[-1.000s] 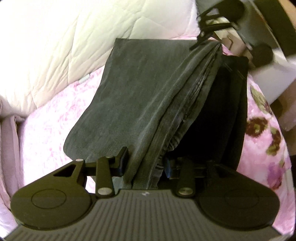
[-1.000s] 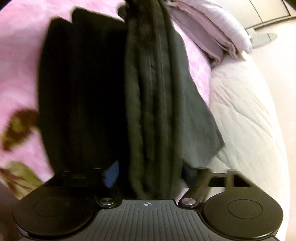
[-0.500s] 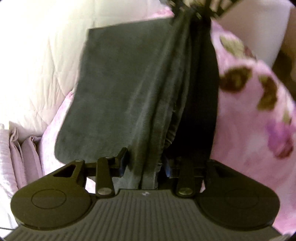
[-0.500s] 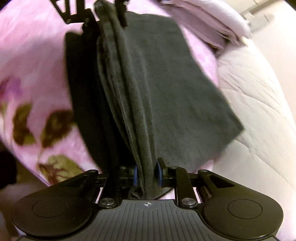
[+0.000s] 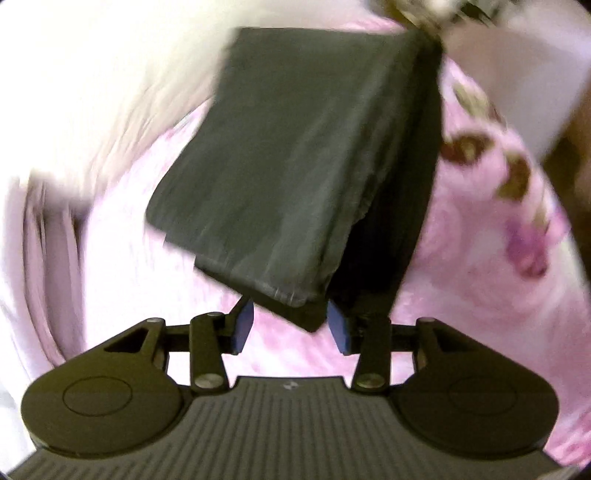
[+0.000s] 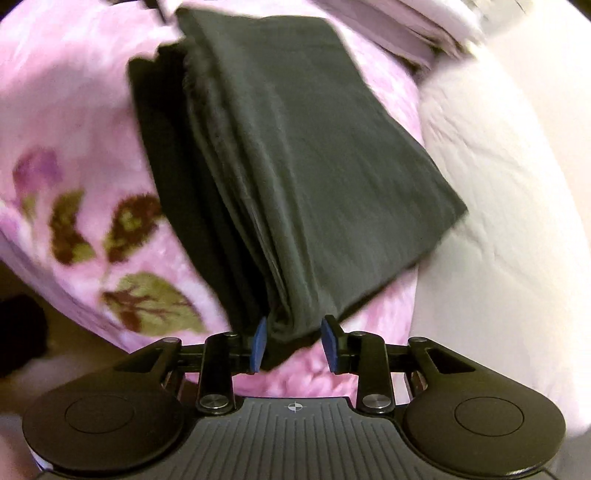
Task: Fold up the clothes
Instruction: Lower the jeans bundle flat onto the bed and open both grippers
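Observation:
A dark grey folded garment [image 5: 295,147] lies on a pink floral blanket [image 5: 480,258], its layered fold edge along one side. In the left wrist view my left gripper [image 5: 291,328] is open, its blue pads standing either side of the garment's near corner with gaps showing. The right wrist view shows the same garment [image 6: 295,147] from its other end. There my right gripper [image 6: 294,345] is open too, and the bunched end of the cloth sits loosely between the pads. Both views are blurred by motion.
A white quilted duvet [image 5: 92,92] borders the blanket, also at the right of the right wrist view as the duvet [image 6: 498,184]. Folded lilac cloth [image 6: 406,22] lies beyond the garment. The blanket's edge [image 6: 110,325] drops toward the floor at lower left.
Both grippers have gone from shut on the garment's ends to open. The hanging cloth has dropped flat onto the blanket, and the left gripper has drawn back from its corner.

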A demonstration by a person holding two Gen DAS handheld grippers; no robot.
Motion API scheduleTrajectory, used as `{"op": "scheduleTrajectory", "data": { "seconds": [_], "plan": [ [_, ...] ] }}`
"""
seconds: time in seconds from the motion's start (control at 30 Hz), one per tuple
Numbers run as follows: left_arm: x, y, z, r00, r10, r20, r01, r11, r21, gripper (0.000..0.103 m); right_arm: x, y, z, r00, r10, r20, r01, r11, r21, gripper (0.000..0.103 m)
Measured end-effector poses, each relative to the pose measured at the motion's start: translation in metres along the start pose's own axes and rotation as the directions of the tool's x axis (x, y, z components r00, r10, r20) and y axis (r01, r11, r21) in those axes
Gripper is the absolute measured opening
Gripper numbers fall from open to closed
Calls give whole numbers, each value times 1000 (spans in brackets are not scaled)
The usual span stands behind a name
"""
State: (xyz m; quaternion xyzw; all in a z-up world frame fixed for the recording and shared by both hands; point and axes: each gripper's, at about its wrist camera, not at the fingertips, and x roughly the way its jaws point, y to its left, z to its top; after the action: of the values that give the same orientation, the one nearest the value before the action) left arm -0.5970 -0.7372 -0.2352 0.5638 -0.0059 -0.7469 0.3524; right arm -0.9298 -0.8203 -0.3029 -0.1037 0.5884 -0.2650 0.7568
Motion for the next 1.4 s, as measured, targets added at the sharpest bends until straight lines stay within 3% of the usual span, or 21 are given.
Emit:
{"op": "scheduleTrajectory", "data": {
  "seconds": [0.1, 0.2, 0.27, 0.33, 0.4, 0.5, 0.77, 0.9, 1.07, 1.23, 1.4],
  "plan": [
    [-14, 24, 5, 999, 35, 32, -28, 981, -193, 40, -17, -22, 7, 998, 35, 55, -43, 988, 146, 32],
    [-23, 58, 18, 995, 60, 75, -35, 955, -294, 40, -18, -50, 28, 989, 50, 137, -85, 960, 268, 31],
    [-11, 67, 29, 994, 61, 91, -31, 951, -307, 40, -6, -64, 42, 984, 69, 167, -120, 939, 321, 31],
    [28, 55, 53, 994, 63, 93, -33, 956, -292, 40, 10, -78, 55, 979, 80, 185, -143, 923, 358, 31],
    [64, 48, 75, 995, 66, 76, -41, 957, -288, 39, 28, -96, 65, 977, 62, 202, -135, 920, 368, 31],
    [99, 52, 76, 998, 48, 29, -36, 949, -314, 44, 58, -131, 81, 975, 7, 221, -94, 918, 385, 31],
    [126, 55, 67, 999, 24, 38, -11, 943, -332, 52, 173, -204, 94, 987, 61, 151, -128, 866, 483, 31],
    [127, 58, 67, 999, 7, 37, 6, 941, -339, 52, 171, -218, 87, 982, 89, 167, -166, 827, 537, 31],
    [87, 57, 55, 997, 3, 74, 23, 936, -351, 42, 112, -208, 85, 973, 44, 226, -163, 826, 540, 32],
    [43, 17, 42, 989, -44, 138, 84, 949, -305, 42, 51, -148, 69, 956, 92, 279, -229, 827, 513, 32],
    [65, -18, 36, 994, -64, 83, 81, 972, -220, 44, 46, -81, 46, 960, 174, 221, -265, 822, 503, 32]
  ]
}}
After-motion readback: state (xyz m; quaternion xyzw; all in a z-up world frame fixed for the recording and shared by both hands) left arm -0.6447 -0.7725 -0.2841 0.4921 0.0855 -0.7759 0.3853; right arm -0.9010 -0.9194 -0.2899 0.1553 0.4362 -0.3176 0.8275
